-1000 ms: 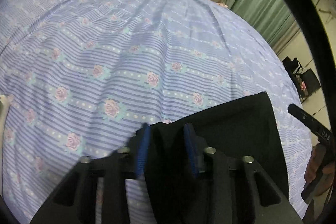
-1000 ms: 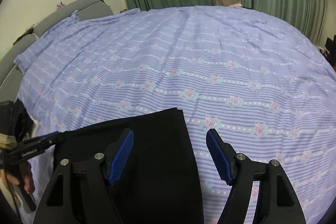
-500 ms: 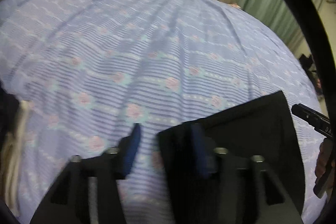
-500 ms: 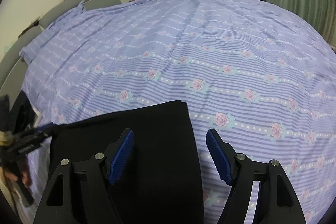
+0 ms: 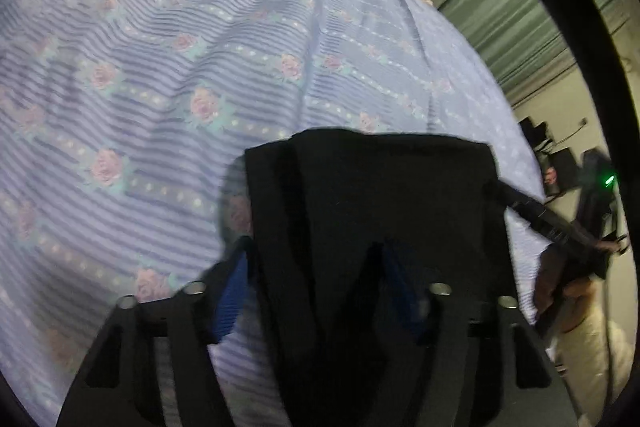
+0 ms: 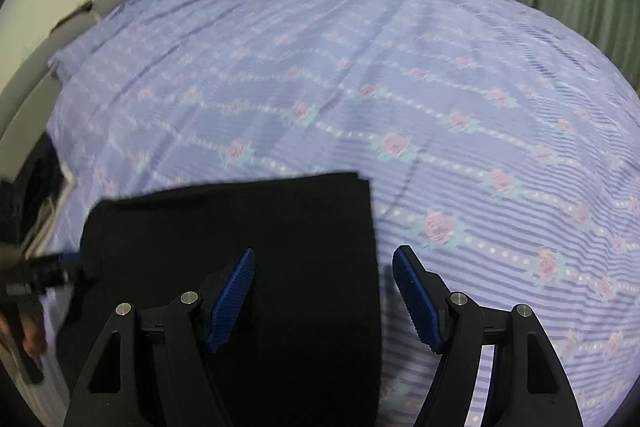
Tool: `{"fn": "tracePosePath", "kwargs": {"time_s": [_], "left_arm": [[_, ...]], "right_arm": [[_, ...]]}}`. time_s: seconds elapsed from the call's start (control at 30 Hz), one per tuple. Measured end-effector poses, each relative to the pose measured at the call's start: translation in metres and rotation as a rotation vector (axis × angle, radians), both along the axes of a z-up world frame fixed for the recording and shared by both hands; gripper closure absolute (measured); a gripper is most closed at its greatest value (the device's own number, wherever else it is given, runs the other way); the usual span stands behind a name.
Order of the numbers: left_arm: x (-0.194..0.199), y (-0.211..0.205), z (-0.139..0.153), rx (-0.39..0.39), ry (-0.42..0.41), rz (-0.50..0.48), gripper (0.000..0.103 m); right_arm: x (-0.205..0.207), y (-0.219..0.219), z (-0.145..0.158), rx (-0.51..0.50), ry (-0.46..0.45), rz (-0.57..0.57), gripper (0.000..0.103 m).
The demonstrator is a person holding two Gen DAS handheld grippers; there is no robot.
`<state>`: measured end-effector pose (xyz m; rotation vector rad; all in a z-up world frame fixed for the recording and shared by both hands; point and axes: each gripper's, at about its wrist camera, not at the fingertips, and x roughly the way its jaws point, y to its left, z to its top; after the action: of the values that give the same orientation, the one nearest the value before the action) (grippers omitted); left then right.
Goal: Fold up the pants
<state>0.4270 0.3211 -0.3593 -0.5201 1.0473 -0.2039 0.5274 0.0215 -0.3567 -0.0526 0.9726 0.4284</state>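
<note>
Black pants (image 6: 248, 247), folded flat, square-cornered

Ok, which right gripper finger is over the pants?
Its left finger, above the black pants; the other finger hangs over the floral bedsheet.

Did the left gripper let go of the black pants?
Yes. The left gripper, shut on the black folded pants a second ago, now stands open around their edge over the purple flowered bedsheet.
</note>
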Motion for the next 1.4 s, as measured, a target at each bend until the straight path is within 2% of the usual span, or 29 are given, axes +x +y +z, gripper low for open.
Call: {"fn": "tracePosePath", "kwargs": {"time_s": [0.03,0.07,0.2,0.3,0.37,0.47,0.5,0.53,0.57,0.6,0.67,0.77,0.97,1.07,1.13,1.27,1.4], "left_arm": [[0.002,0.001,0.004,-0.039,-0.019,-0.017,0.062],[0.004,0.002,0.005,-0.068,-0.028,-0.03,0.063],[0.024,-0.002,-0.014,-0.078,0.027,-0.067,0.055],[0.031,-0.003,-0.021,-0.111,0.026,-0.078,0.048],[0.033,-0.004,-0.02,-0.112,0.024,-0.077,0.049],[0.03,-0.004,-0.019,-0.124,0.014,-0.063,0.065],[0.027,-0.005,-0.017,-0.138,0.011,-0.062,0.08],[0.023,-0.004,-0.012,-0.147,0.002,-0.044,0.084],[0.02,-0.004,-0.007,-0.145,-0.01,-0.037,0.086],[0.016,-0.007,-0.001,-0.128,-0.024,-0.035,0.087],[0.01,-0.013,0.01,-0.092,-0.045,-0.038,0.088],[0.003,-0.021,0.028,-0.063,-0.075,-0.045,0.088],[-0.031,-0.04,0.068,0.003,-0.185,-0.056,0.089],[-0.05,-0.059,0.09,0.124,-0.249,-0.079,0.089],[-0.066,-0.069,0.101,0.154,-0.281,-0.088,0.089],[-0.082,-0.081,0.111,0.185,-0.307,-0.102,0.089],[-0.091,-0.108,0.123,0.268,-0.35,-0.135,0.089]], "right_arm": [[0.001,0.002,-0.003,0.008,0.011,0.015,0.031],[0.001,0.003,-0.005,0.014,0.018,0.024,0.031],[0.008,0.002,-0.012,0.027,0.033,0.032,0.031],[0.014,0.003,-0.015,0.031,0.046,0.047,0.031],[0.018,0.003,-0.018,0.049,0.056,0.053,0.031],[0.024,0.0,-0.022,0.078,0.077,0.048,0.034],[0.025,0.001,-0.022,0.08,0.079,0.045,0.045],[0.024,0.001,-0.021,0.077,0.078,0.041,0.049],[0.022,0.0,-0.018,0.075,0.072,0.033,0.061],[0.02,-0.001,-0.015,0.077,0.064,0.028,0.073],[0.014,-0.008,-0.004,0.099,0.049,0.01,0.086],[0.001,-0.015,0.018,0.139,0.013,0.003,0.093],[-0.035,-0.029,0.057,0.148,-0.055,0.006,0.095],[-0.055,-0.037,0.077,0.171,-0.081,0.001,0.095],[-0.069,-0.041,0.086,0.165,-0.091,0.004,0.095],[-0.092,-0.056,0.095,0.146,-0.088,-0.004,0.095],[-0.104,-0.066,0.094,0.133,-0.087,-0.038,0.095]]}}
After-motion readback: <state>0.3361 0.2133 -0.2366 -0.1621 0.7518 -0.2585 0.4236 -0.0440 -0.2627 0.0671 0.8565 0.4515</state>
